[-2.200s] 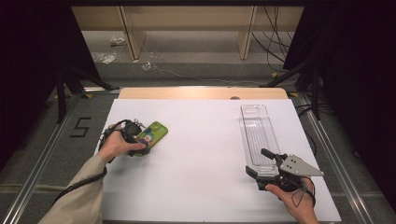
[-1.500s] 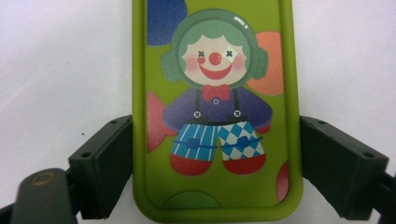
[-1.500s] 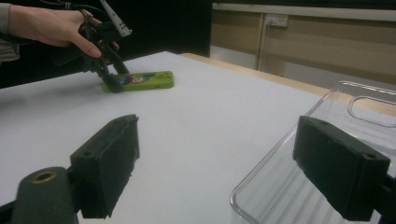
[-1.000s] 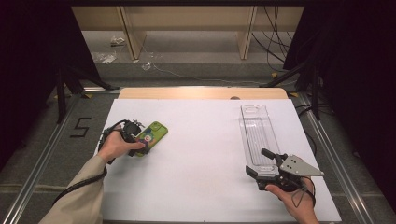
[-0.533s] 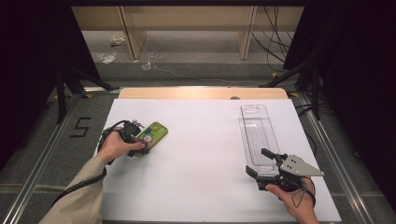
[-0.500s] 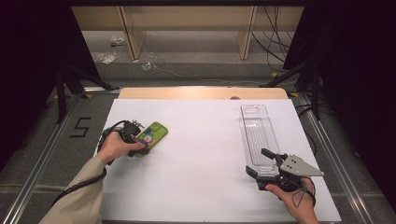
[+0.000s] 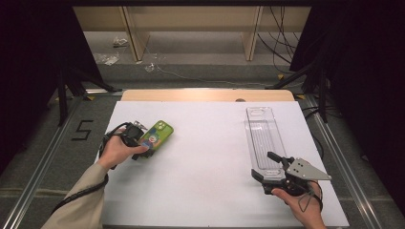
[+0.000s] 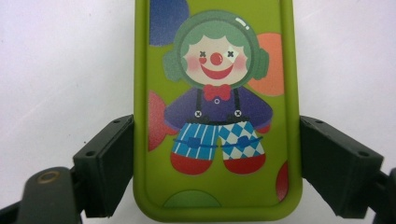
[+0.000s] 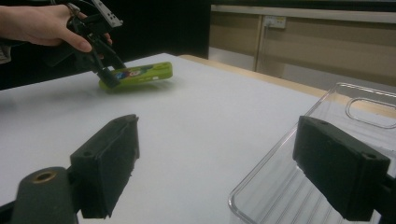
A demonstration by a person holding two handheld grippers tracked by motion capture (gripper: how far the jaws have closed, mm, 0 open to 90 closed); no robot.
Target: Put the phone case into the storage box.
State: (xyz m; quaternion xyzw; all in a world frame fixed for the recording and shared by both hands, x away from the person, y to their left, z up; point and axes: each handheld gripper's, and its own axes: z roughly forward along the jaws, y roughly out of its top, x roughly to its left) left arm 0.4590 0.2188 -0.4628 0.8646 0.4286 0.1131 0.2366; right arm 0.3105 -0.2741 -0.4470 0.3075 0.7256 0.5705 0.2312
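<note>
While the green rubbery phone case with a printed clown [image 8: 217, 112] sits between the two black jaws of our left gripper [image 7: 139, 143], we judge the step in hand to be taking a firm hold of it near its bottom end. In the left gripper view each jaw meets a long edge of the case, so we read this gripper as pinching the case across its width. From the right gripper view the case's far end looks tilted up off the white table top [image 7: 205, 157], though we cannot tell whether its near end is touching the table.

Our right gripper [image 7: 268, 172] waits at the near right of the table with its jaws spread wide and nothing between them. The near end of the clear hard-plastic phone case [image 7: 261, 136] lies just beyond them, well apart from the green one.

To do this well, we should keep the pinch square across the green case's sides, since soft rubber may bow under too much squeeze. We should lift it level before carrying it anywhere. The clear case is thin and slick, so our right jaws would need to close on its rim, not its flat.
</note>
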